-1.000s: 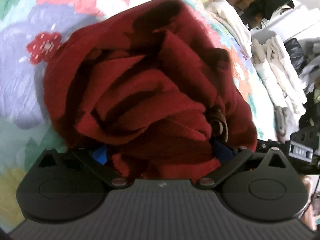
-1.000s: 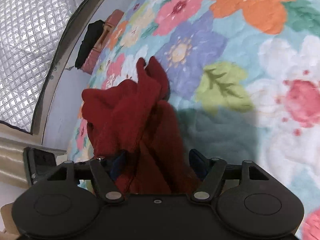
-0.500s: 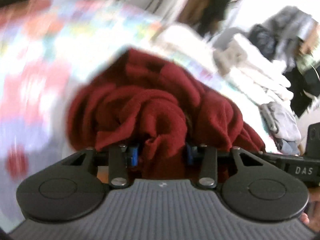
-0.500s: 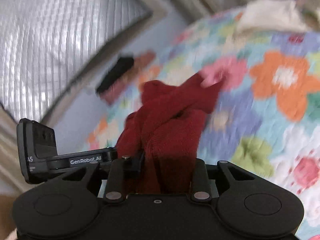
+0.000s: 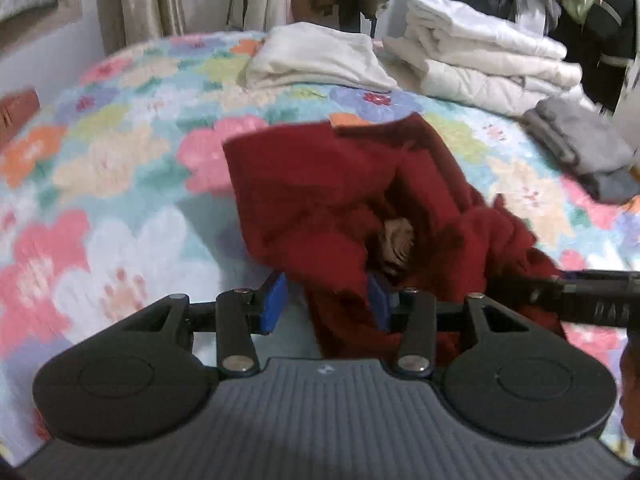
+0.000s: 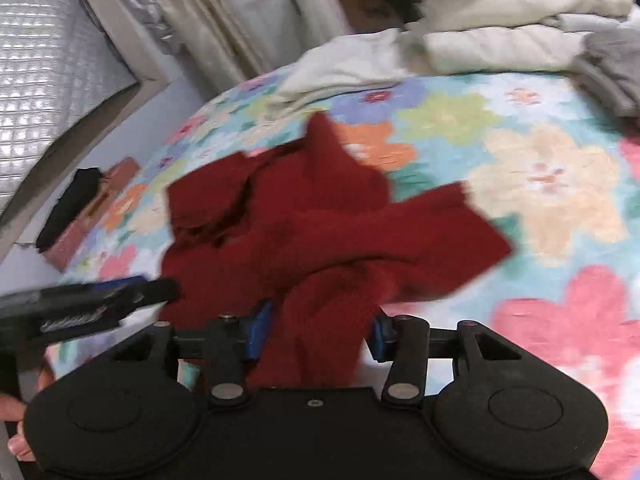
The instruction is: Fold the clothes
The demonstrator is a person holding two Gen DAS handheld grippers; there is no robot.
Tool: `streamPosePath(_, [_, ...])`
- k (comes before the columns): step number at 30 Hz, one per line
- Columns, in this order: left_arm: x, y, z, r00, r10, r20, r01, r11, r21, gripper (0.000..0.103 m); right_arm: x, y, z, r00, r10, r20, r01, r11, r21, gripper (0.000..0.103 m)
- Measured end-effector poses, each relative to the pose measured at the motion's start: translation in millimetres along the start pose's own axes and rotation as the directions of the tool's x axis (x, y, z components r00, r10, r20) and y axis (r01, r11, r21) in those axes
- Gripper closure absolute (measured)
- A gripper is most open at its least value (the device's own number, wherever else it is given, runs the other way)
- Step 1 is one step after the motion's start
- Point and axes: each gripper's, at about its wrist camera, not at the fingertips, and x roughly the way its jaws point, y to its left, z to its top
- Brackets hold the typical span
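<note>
A dark red knitted garment point(image 5: 320, 200) lies bunched on the flowered bedspread point(image 5: 100, 184). A tan label shows in its folds. In the left wrist view my left gripper point(image 5: 326, 304) has a fold of it between the blue pads point(image 5: 274, 304); the jaws are opening, and bedspread shows between the left pad and the cloth. In the right wrist view the red garment point(image 6: 320, 224) spreads ahead with a sleeve to the right. My right gripper point(image 6: 318, 332) straddles a thick fold; its jaws are opening and the pads stand off the cloth.
Folded white and cream clothes point(image 5: 480, 48) are stacked at the bed's far side, with a folded grey piece point(image 5: 580, 148) to the right. A cream garment point(image 5: 316, 56) lies flat further back. Curtains and hanging clothes stand behind. A black item point(image 6: 68, 204) lies by the wall.
Both grippers closed on the red garment, rose and tilted up so the room's back came into view. Their jaws have since widened and the garment has spread out.
</note>
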Motion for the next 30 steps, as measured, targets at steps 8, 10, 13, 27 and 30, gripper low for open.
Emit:
streamPosePath(8, [11,-41,10,0.972,-0.222,0.075,0.211,0.969,0.124,0.031,-30,-11,8,0.998,-0.033,0.059,0.04,0.991,-0.126,0.05])
streamPosePath(10, [11,-54,7,0.972,-0.22,0.08,0.205,0.964,0.169,0.02,-36,-9,9,0.998,-0.014,0.054,0.022,0.988,-0.151,0.049])
streamPosePath(13, [25,-67,2,0.986,-0.16,0.052,0.146,0.968,0.204,0.017,-41,-6,5,0.999,0.029,0.035,-0.023,0.985,-0.17,0.05])
streamPosePath(27, [-12,-43,16,0.994,-0.095,0.051,0.095,0.995,0.011,0.088,-59,31,-25,0.986,0.156,-0.049,-0.164,0.926,-0.34,0.049])
streamPosePath(30, [-37,-39,16,0.994,-0.06,0.095,0.06,0.998,0.001,0.1,-55,43,-30,0.984,0.158,-0.077,-0.175,0.916,-0.361,0.036])
